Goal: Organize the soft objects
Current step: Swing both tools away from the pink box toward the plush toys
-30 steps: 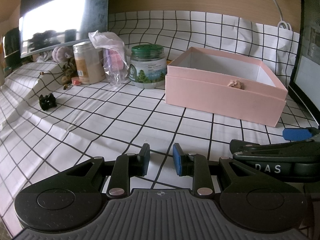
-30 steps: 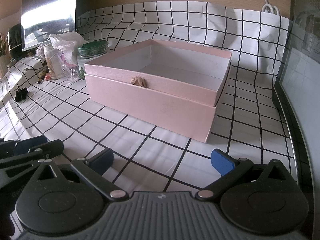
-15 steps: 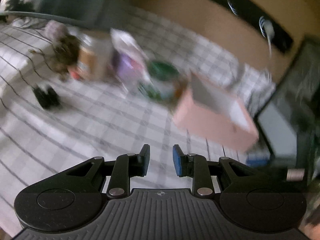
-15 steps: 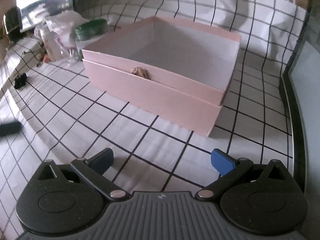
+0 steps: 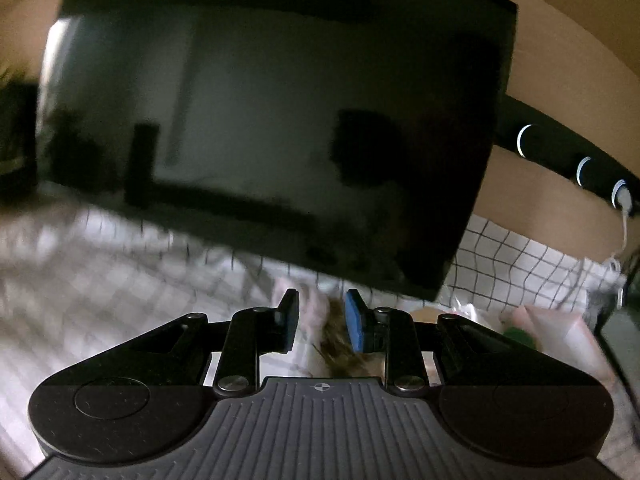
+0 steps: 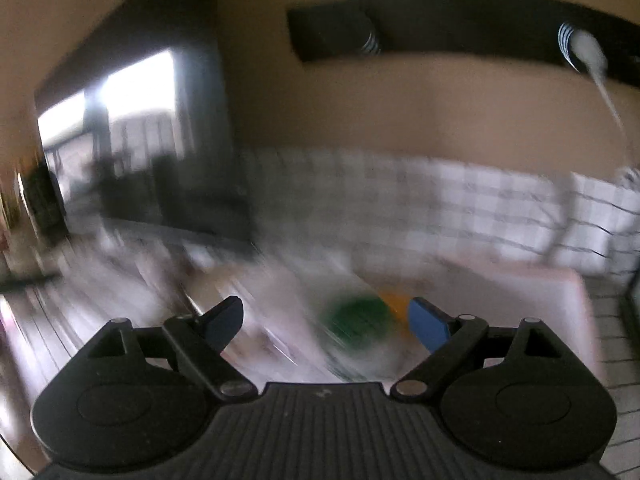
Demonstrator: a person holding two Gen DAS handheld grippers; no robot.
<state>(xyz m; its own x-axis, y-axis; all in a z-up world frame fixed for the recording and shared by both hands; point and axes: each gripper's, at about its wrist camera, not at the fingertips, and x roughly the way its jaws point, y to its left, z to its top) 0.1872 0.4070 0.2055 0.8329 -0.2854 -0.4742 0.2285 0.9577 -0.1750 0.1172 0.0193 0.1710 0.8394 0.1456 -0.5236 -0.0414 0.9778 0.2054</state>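
Two blurred views are given, one from each gripper.

From the left wrist, the left gripper [image 5: 322, 326] is seen with its blue pads set narrowly apart and nothing pressed between them. Beyond the gap, a brown and pale smear of soft toys [image 5: 340, 340] is made out on the checked cloth [image 5: 516, 256], too blurred to be told apart. Most of the frame is filled by a dark screen [image 5: 280, 120]. At lower right, the pink box [image 5: 560, 324] is caught beside a green lid [image 5: 520, 336].

From the right wrist, the right gripper [image 6: 326, 322] is shown with its fingers spread wide and closing, with nothing gripped. A green-lidded jar [image 6: 356, 320] is smeared behind the gap, with an orange patch beside it that cannot be identified. The pink box [image 6: 576, 300] is seen at right on the checked cloth [image 6: 460, 208]. A white cable [image 6: 600, 76] is seen hanging from a black rail [image 6: 460, 20] on the tan wall.
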